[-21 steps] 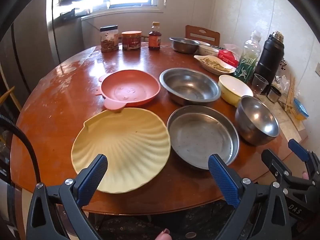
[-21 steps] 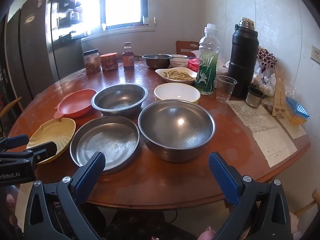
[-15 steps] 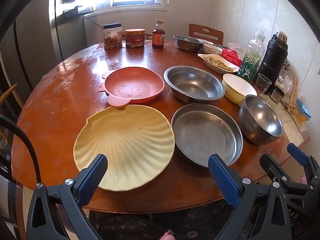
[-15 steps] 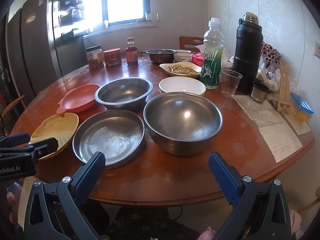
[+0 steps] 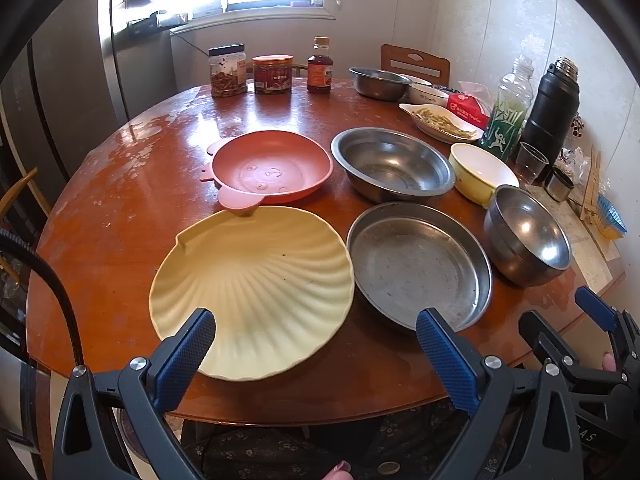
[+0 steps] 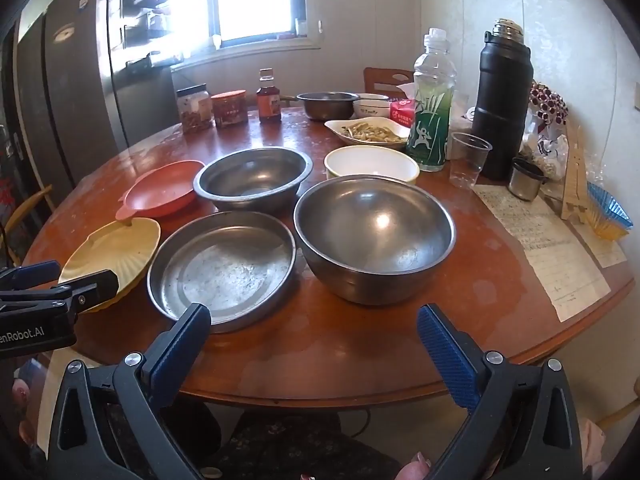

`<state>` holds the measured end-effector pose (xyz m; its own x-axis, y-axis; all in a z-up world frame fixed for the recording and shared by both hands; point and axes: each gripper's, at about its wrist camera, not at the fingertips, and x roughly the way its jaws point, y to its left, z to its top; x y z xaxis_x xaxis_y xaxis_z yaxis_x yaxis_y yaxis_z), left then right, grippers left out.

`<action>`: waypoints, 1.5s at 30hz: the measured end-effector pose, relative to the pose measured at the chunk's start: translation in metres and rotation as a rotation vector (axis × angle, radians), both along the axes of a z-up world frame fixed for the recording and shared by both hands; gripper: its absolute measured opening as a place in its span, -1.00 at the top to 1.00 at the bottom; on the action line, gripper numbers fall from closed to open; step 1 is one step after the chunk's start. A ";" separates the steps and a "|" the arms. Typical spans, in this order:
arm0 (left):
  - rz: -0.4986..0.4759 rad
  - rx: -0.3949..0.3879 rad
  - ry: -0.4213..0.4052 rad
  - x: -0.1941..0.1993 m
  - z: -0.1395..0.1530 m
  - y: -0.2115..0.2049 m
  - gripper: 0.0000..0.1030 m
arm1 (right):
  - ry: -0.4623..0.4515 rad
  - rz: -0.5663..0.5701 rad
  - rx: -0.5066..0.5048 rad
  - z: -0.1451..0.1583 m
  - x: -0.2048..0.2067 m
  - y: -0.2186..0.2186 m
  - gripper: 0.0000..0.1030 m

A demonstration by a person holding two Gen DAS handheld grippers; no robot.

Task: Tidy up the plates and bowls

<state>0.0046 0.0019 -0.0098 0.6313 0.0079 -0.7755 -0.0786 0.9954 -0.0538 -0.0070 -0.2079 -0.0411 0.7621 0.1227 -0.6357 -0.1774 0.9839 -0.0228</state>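
At near table edge: L gripper, jaws wide open, empty, aimed down at shell plate, whose near rim lies betw. its fingers. R gripper, jaws wide open, empty, faces steel pan and steel bowl. L nearer to plate.

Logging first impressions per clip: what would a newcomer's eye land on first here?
Probably the big shell-shaped yellow plate at the near edge of the round wooden table, just ahead of the open left gripper. Next, the cluster of shiny steel: a flat pan beside a deep bowl in front of the open right gripper. A tall black thermos stands far right.
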 end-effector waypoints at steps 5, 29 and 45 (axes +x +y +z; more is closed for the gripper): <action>-0.007 -0.005 -0.001 -0.001 -0.002 0.001 -0.97 | 0.000 0.000 -0.005 0.000 0.000 0.000 -1.00; -0.014 -0.003 0.005 0.000 -0.001 0.002 -0.97 | 0.010 -0.003 0.003 -0.001 0.001 -0.004 -1.00; -0.012 0.002 0.010 0.000 -0.002 0.003 -0.97 | 0.007 0.001 0.000 0.000 0.003 -0.004 -1.00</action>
